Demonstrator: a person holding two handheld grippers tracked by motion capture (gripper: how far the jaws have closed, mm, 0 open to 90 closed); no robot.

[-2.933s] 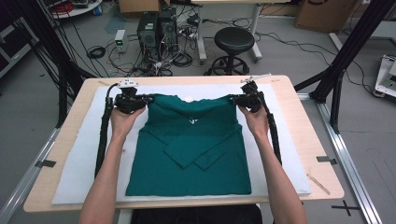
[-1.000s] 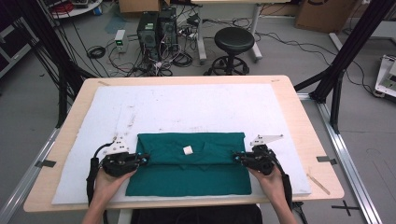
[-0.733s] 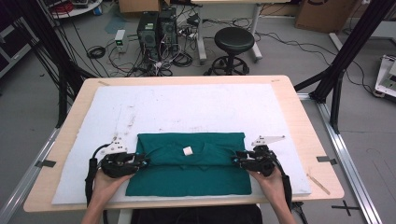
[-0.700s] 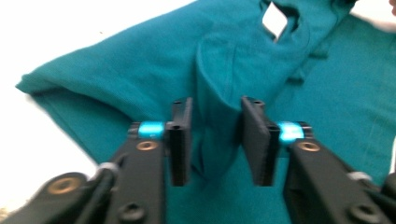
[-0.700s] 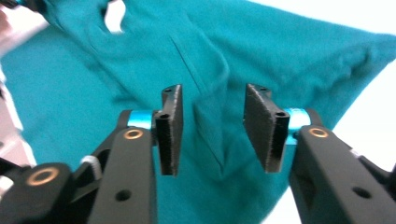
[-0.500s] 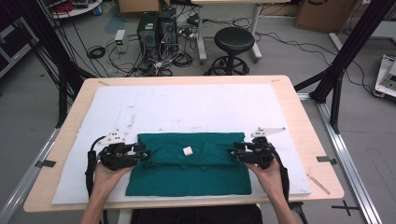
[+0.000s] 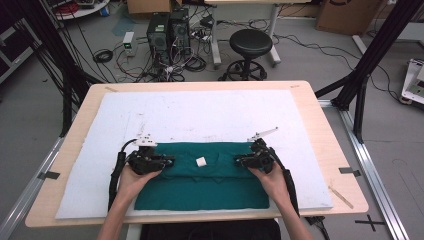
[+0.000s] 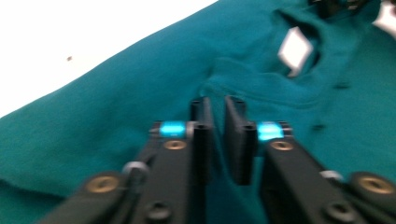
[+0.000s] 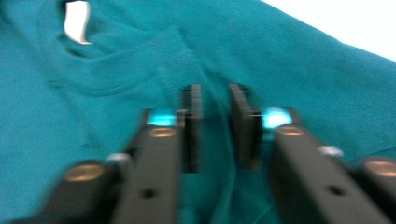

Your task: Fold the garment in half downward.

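1. Green shirt point(image 7: 202, 181) on white mat point(image 7: 210, 112), near front edge of tabletop point(image 7: 320, 125); folded in half top-over-bottom since 2.9 s ago, white tag point(image 7: 201, 161) up near far edge.
2. Collar seam and tag in left gripper view point(image 8: 295, 44); cloth rumpled around it.
3. Left tongs point(image 7: 167, 161) at shirt's left end: jaws a narrow gap apart, a ridge of cloth between, grip apparently slackening.
4. Right tongs point(image 7: 240, 161) at right end: slightly wider gap, cloth between, not clamped tight.
5. Compared with 0.5 s ago: both tongs nudged inward, fold edge laid down.
6. Judgement: first fold done, release in progress; next fold likely crosswise.
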